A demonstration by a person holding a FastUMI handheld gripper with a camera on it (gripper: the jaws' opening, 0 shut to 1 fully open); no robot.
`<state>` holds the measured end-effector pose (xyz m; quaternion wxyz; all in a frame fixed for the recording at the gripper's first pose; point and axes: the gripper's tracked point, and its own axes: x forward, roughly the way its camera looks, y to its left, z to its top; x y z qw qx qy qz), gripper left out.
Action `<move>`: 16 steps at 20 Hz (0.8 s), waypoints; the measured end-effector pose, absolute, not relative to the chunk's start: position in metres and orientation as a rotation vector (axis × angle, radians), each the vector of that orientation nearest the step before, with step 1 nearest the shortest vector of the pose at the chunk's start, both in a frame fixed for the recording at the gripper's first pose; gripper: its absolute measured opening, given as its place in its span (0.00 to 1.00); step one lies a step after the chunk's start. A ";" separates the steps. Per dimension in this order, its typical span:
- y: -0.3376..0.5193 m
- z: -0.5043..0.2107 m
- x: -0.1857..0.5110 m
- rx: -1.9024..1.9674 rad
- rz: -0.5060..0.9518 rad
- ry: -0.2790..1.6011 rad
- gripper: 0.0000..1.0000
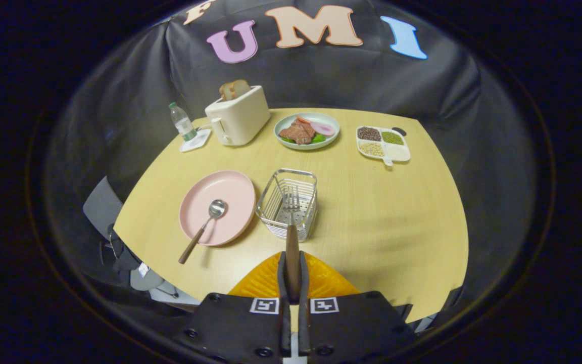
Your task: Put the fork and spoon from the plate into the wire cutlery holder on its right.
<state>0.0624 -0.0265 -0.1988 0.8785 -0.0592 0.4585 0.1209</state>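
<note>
The gripper (291, 270) was clamped tight on the fork (291, 222), both fingers (282, 283) pressing its brown handle, and the tines reached out ahead of the fingertips, sitting over the open top of the wire cutlery holder (288, 203). Just left of that holder, nearly touching it, sat the pink plate (235, 189), and the spoon (204, 227) lay on it, bowl at the middle, wooden handle poking out past the plate's near rim, away from the holder
</note>
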 end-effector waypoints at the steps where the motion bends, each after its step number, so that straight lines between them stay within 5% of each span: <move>1: -0.027 -0.200 0.062 -0.130 0.254 0.976 0.08; 16: -0.010 -0.205 0.075 -0.250 0.266 1.099 0.12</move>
